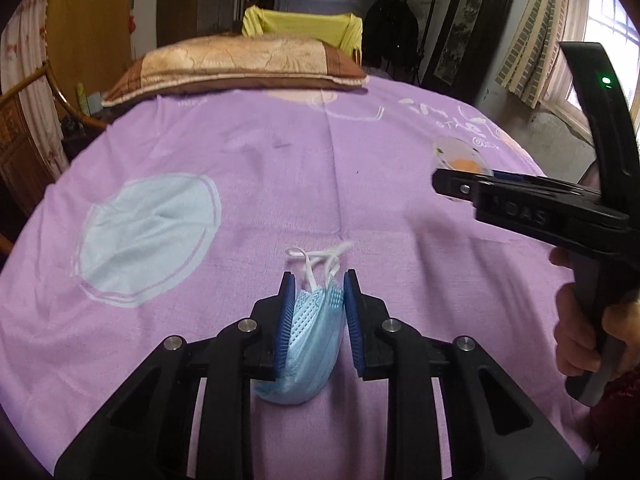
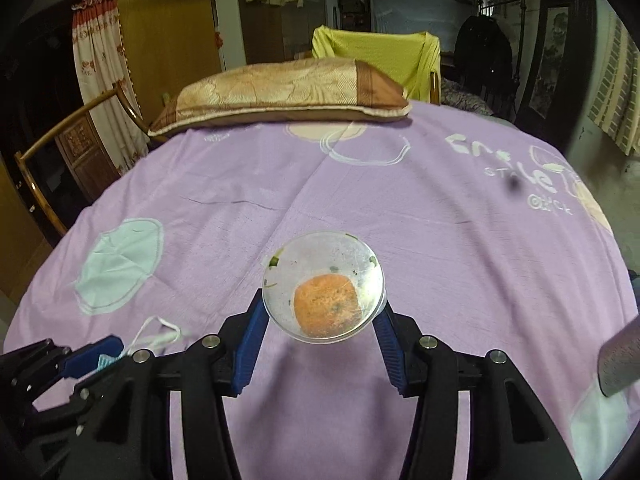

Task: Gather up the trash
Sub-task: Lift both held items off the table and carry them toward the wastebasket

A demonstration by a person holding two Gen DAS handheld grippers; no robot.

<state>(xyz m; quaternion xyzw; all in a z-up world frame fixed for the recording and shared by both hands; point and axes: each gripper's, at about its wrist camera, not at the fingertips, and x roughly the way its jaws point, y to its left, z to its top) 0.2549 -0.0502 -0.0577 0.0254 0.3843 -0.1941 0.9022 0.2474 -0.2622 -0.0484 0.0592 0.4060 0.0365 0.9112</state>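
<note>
Left gripper (image 1: 319, 284) pinches a crumpled blue mask (image 1: 310, 336) between its blue pads (image 1: 285, 320), white ear loops (image 1: 320, 258) sticking out forward past the fingertips, mask bulk hanging below the pads above the sheet (image 1: 248, 184). Right gripper (image 2: 320, 312) clamps a clear round cup (image 2: 324, 286) by its sides, mouth facing the camera; orange residue (image 2: 326, 306) on the bottom, green flecks on the wall. Cup is held over the sheet; can't tell if it touches. In the left view the right gripper (image 1: 444, 184) comes in from the right with the cup (image 1: 460, 156) at its tip, a hand (image 1: 588, 332) on the handle, green LED lit. In the right view the left gripper (image 2: 106, 350) sits low left, just beside, loops trailing out. Both are over a purple sheet printed with pale blue blobs (image 1: 148, 236) and white lettering (image 2: 516, 176). Brown-gold pillow (image 2: 280, 94) at the far end, yellow-draped chair (image 2: 380, 56) behind it, curtains and wooden door at left, window at far right
</note>
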